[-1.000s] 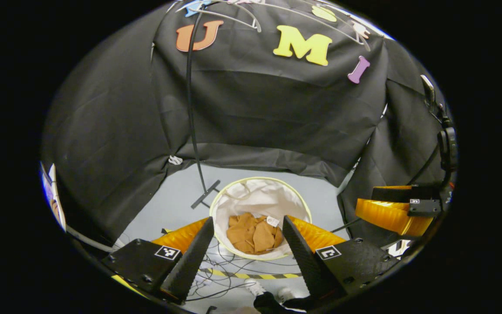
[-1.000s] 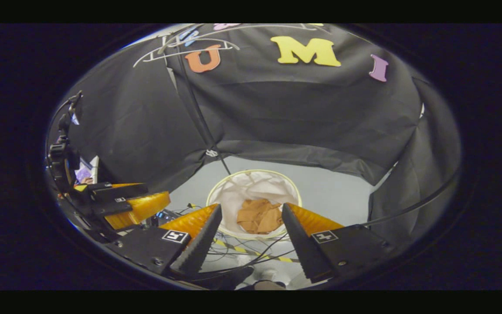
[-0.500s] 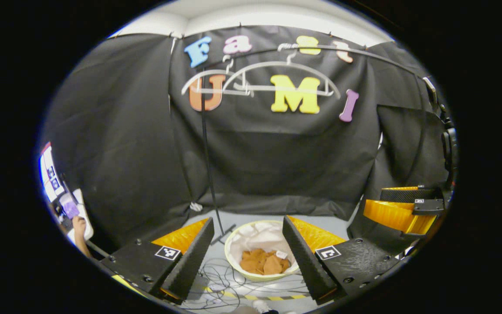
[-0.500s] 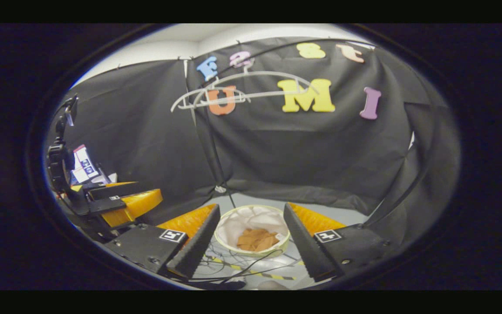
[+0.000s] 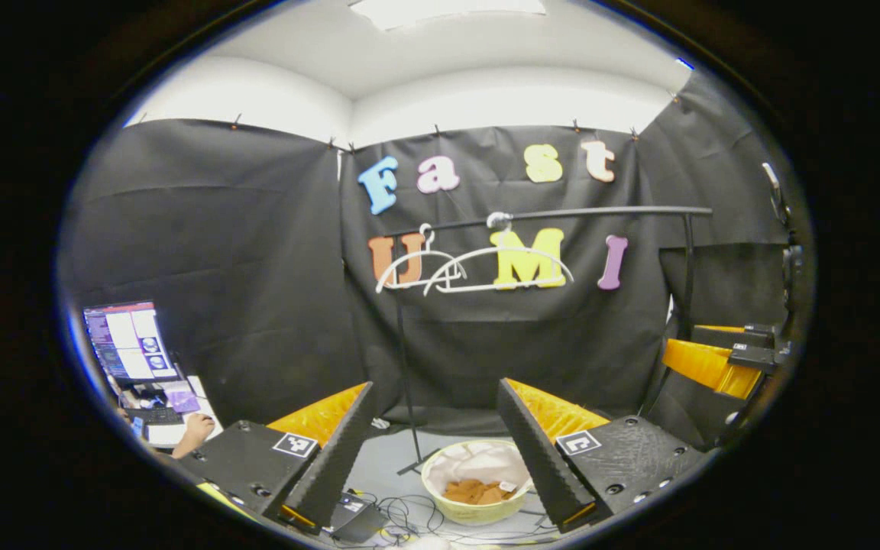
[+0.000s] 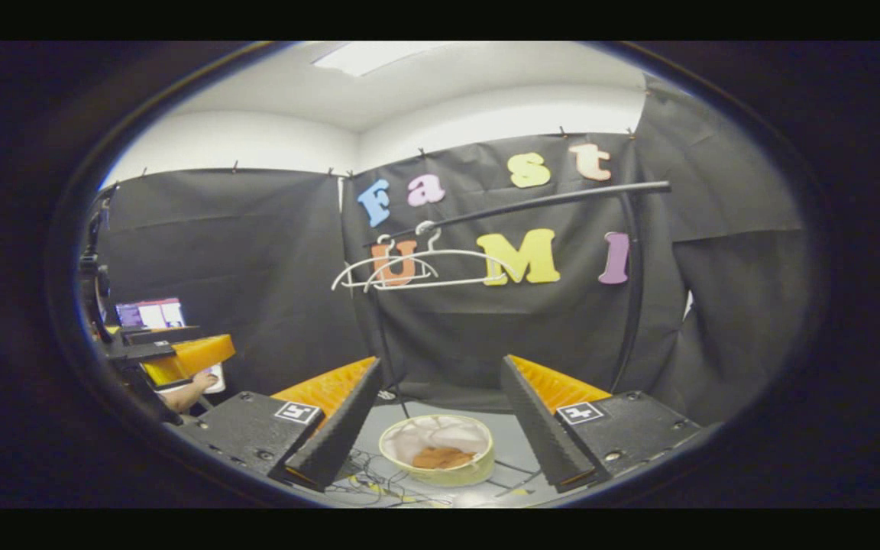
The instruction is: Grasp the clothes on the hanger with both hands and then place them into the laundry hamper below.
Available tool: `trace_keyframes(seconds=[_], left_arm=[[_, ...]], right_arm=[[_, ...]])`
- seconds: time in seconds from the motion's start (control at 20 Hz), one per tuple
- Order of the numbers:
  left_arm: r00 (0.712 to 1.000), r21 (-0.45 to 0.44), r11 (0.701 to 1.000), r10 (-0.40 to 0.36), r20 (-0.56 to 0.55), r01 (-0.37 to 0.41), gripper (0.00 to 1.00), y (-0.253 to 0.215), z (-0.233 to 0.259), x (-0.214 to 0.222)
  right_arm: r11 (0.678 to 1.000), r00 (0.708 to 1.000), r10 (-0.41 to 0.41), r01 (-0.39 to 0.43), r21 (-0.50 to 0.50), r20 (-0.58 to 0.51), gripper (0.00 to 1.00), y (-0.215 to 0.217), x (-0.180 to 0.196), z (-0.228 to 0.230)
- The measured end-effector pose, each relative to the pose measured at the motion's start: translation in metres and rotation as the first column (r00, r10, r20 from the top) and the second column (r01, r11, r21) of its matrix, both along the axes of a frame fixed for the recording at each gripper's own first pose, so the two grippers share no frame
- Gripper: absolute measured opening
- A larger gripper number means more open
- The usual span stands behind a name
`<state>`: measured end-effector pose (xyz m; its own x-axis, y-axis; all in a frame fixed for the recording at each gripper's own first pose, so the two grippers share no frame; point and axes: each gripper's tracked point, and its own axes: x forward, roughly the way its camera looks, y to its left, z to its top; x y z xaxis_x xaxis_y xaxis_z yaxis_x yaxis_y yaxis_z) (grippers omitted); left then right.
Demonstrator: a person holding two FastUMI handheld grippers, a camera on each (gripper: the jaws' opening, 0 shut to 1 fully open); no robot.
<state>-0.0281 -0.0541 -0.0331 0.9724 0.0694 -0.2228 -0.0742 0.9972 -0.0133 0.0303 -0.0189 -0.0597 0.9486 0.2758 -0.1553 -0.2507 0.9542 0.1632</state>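
Your booth is evenly lit from above, and both views are sharp in the middle.
A ceiling panel (image 5: 446, 9) glares white at the top; straight lines such as the rail (image 6: 532, 202) bow and soften toward the rim.

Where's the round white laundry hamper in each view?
Left gripper view: round white laundry hamper, bottom centre, brown clothes inside.
Right gripper view: hamper, bottom centre, between the fingers.
Shared landmark: white plastic hangers on the black rail above.
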Motion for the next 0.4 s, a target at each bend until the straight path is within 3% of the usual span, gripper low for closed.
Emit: trace_keyframes(seconds=[0.2,0.4], left_arm=[[0.998,0.027,0.999,0.017,0.053,-0.018,1.00,0.023,0.024,-0.023],[0.998,0.014,1.000,0.020,0.057,-0.020,1.00,0.037,0.011,-0.031]], right_arm=[[0.999,0.996,-0.039,0.040,-0.002,0.074,0.99,-0.006,-0.027,0.029],[0.996,0.993,-0.070,0.075,-0.046,0.097,0.98,0.014,-0.042,0.027]])
